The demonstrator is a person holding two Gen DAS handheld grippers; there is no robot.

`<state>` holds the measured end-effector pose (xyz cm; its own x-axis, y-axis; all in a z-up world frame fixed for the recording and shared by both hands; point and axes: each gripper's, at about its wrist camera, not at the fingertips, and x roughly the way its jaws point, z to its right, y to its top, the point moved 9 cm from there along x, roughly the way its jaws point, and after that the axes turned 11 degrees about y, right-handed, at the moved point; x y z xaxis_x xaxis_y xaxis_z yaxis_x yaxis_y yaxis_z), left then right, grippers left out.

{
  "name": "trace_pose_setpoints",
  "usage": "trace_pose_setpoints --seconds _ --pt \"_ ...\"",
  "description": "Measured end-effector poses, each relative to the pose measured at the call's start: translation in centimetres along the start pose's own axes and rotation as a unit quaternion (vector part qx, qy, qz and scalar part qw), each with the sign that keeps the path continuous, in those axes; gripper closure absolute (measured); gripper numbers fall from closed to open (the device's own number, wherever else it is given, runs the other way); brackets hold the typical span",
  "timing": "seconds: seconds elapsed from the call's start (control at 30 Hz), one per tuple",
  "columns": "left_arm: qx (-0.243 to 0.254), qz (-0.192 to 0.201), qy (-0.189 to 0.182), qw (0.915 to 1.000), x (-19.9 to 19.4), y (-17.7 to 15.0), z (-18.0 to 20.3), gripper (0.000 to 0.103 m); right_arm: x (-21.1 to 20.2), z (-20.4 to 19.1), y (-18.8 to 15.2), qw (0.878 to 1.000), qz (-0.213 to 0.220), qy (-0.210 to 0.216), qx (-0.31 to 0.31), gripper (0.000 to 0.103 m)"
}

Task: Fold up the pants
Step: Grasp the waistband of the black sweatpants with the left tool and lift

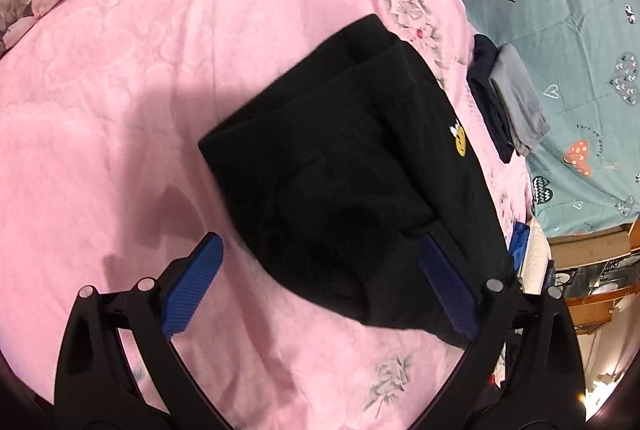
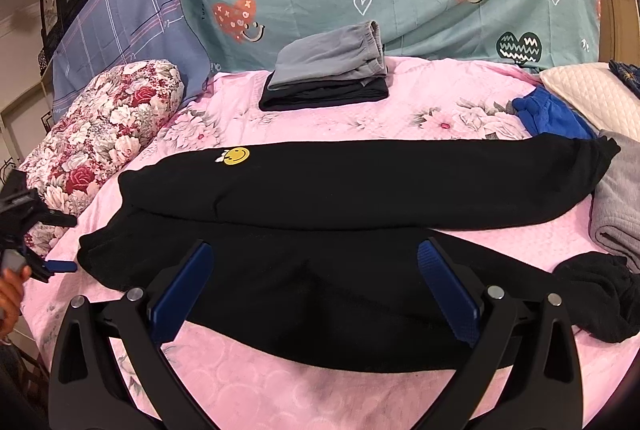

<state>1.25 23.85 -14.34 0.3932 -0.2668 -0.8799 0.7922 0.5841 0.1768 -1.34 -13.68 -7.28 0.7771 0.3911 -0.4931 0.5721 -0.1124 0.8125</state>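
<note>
A pink floral bedspread (image 2: 320,382) covers the bed, and the black pants (image 2: 360,186) lie lengthwise across it, one leg folded over the other, yellow smiley patch (image 2: 236,155) up. My right gripper (image 2: 316,290) hangs spread wide over the pants' near edge, holding nothing. My left gripper (image 1: 320,286) gapes wide and empty at the waist end. Beyond the pants sits a folded grey-and-dark stack (image 2: 328,74).
</note>
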Motion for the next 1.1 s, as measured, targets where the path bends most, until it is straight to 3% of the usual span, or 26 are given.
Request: trace_pose_setpoints --seconds 0.3,0.57,0.7,0.87,1.1 --pt "0.010 0.020 0.018 0.9996 -0.3 1.8 -0.6 0.004 -3.6 4.1 -0.7 0.999 -0.004 -0.040 0.019 0.001" --pt "0.024 0.015 0.025 0.9993 0.2 1.9 -0.1 0.005 -6.3 10.0 -1.9 0.991 0.003 -0.056 0.117 0.001" --pt "0.034 0.028 0.024 0.9987 0.0 2.0 0.4 0.005 -7.0 10.3 -1.9 0.990 0.014 -0.051 0.132 0.001" --pt "0.048 0.033 0.037 0.9976 0.2 2.1 0.8 0.006 -6.5 9.9 -2.5 0.993 -0.003 -0.062 0.100 0.001" --pt "0.058 0.029 0.047 0.9968 1.7 2.0 0.6 0.008 -6.0 10.2 -2.8 0.992 -0.014 -0.049 0.112 0.001"
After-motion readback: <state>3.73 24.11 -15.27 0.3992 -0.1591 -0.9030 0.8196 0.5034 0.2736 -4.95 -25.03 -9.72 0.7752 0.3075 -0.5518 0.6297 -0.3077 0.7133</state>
